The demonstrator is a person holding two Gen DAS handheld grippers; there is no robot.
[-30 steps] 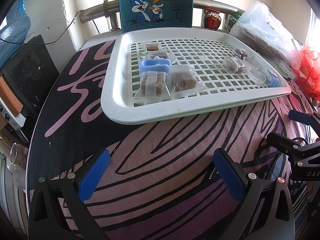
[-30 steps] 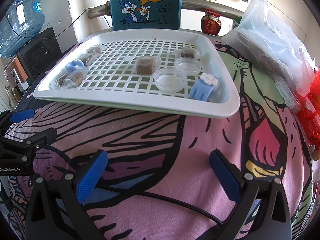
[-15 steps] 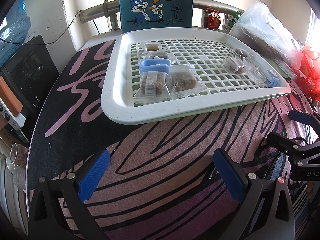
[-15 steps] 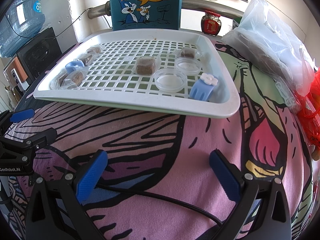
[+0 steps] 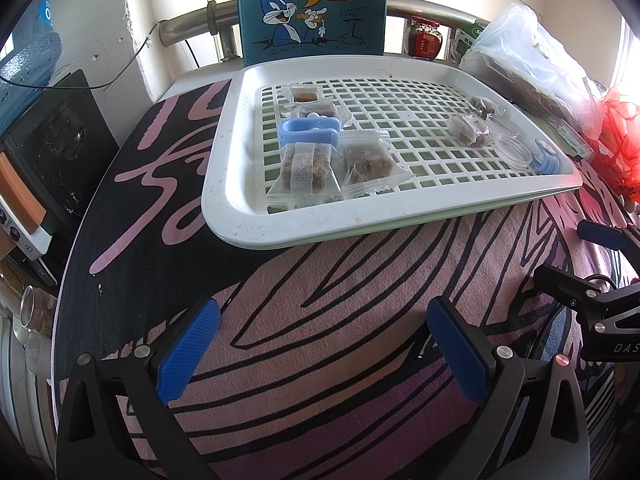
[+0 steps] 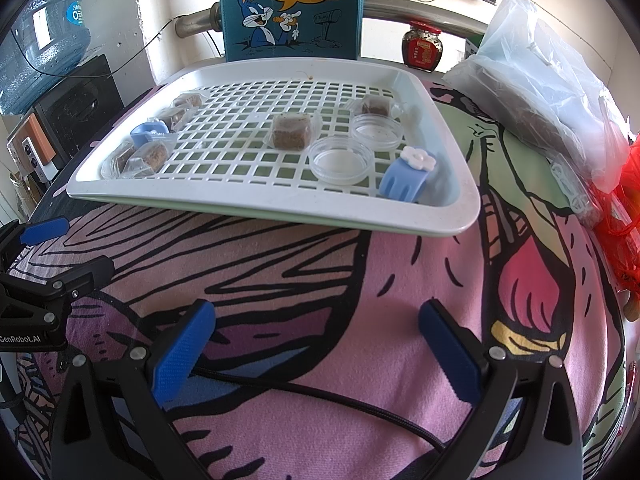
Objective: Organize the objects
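Well, you had the whole table [image 6: 400, 300] in front of you, its cartoon-print cloth bare between the tongs and the tray. The white slotted tray [image 5: 224, 184] sat at the table's far side, its back rim close under the blue rabbit board [image 6: 292, 8], with a clear plastic bag [image 6: 532, 80] just off its right edge.

Your left gripper [image 5: 320, 354] hovered low over the cloth near the table's front edge, jaws spread wide, nothing between the blue pads. Your right gripper [image 6: 316, 354] did the same beside it, wide open and empty, a black cable [image 6: 320, 394] running under it.

Inside the tray, everything looked loose. At the left edge lay wrapped snack packets [image 5: 332, 168] around a blue clip [image 5: 310, 131]. Toward the middle sat one wrapped brown block [image 6: 292, 131]. By the right edge stood two clear round dishes [image 6: 342, 160], both empty as far as I could tell, another wrapped block [image 6: 374, 105] behind them, and a blue flower clip [image 6: 408, 176] in the near right corner.

My read: you hadn't started sorting. No item was held, no dish was filled, and the packets, blocks and clips all remained to be grouped.
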